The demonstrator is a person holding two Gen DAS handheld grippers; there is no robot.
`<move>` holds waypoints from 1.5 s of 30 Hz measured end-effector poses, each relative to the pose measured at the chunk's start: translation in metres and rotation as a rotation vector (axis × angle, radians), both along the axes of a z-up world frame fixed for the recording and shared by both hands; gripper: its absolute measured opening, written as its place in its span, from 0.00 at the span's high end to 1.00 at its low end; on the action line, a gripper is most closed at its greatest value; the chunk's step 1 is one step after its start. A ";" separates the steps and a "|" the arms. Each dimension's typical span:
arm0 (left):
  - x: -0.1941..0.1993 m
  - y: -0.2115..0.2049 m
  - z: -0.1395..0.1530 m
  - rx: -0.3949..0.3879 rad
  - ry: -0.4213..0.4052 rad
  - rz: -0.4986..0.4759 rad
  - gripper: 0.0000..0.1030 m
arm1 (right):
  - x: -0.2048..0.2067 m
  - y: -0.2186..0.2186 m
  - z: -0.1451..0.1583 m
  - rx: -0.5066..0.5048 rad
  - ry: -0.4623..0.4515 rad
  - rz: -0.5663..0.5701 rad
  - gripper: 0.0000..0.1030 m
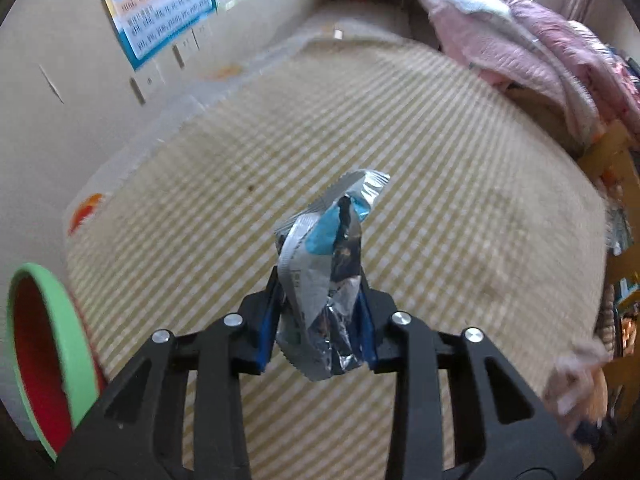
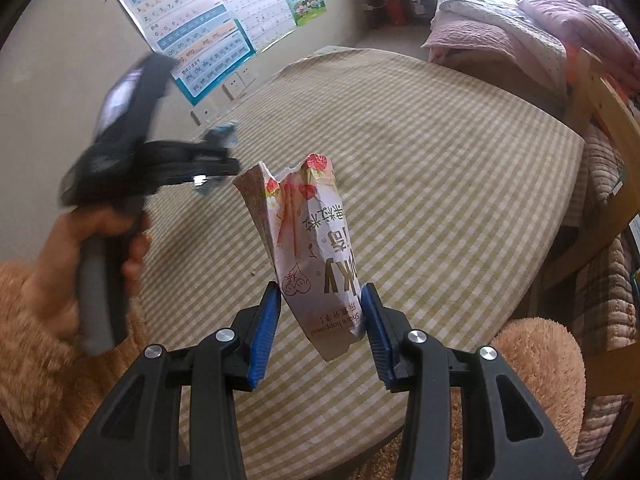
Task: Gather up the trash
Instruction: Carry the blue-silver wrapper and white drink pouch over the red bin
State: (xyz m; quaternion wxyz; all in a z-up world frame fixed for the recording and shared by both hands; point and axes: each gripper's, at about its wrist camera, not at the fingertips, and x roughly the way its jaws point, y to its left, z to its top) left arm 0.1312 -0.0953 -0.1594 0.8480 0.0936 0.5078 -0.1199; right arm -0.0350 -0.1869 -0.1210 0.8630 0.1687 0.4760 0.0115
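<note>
My left gripper (image 1: 320,300) is shut on a crumpled silver and blue foil wrapper (image 1: 320,264), held above the checked mattress (image 1: 440,160). My right gripper (image 2: 320,304) is shut on a torn pink and white Pocky snack packet (image 2: 308,240), also held above the mattress (image 2: 440,160). The left gripper shows blurred in the right wrist view (image 2: 216,160), held by a hand at the left, with the blue wrapper between its fingers.
A bin with a green rim and red inside (image 1: 48,344) stands at the lower left beside the mattress. Pink quilts (image 1: 540,48) are piled at the far right. Posters (image 2: 192,28) hang on the wall. A wooden bed frame (image 2: 600,100) borders the right side.
</note>
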 end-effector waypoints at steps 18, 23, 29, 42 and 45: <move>-0.099 0.035 0.079 -0.122 -0.133 0.001 0.68 | 0.000 0.007 0.030 -0.058 -0.080 -0.020 0.74; -0.103 0.040 0.081 -0.133 -0.135 0.000 0.68 | 0.002 0.009 0.031 -0.088 -0.067 0.004 0.71; -0.106 0.053 0.087 -0.155 -0.148 0.019 0.68 | 0.017 -0.002 0.002 -0.020 0.070 0.012 0.37; -0.108 0.071 0.097 -0.162 -0.190 0.047 0.68 | 0.021 0.018 0.018 -0.005 0.027 0.032 0.69; -0.107 0.076 0.099 -0.170 -0.196 0.053 0.68 | 0.020 0.021 0.045 -0.009 -0.047 0.023 0.69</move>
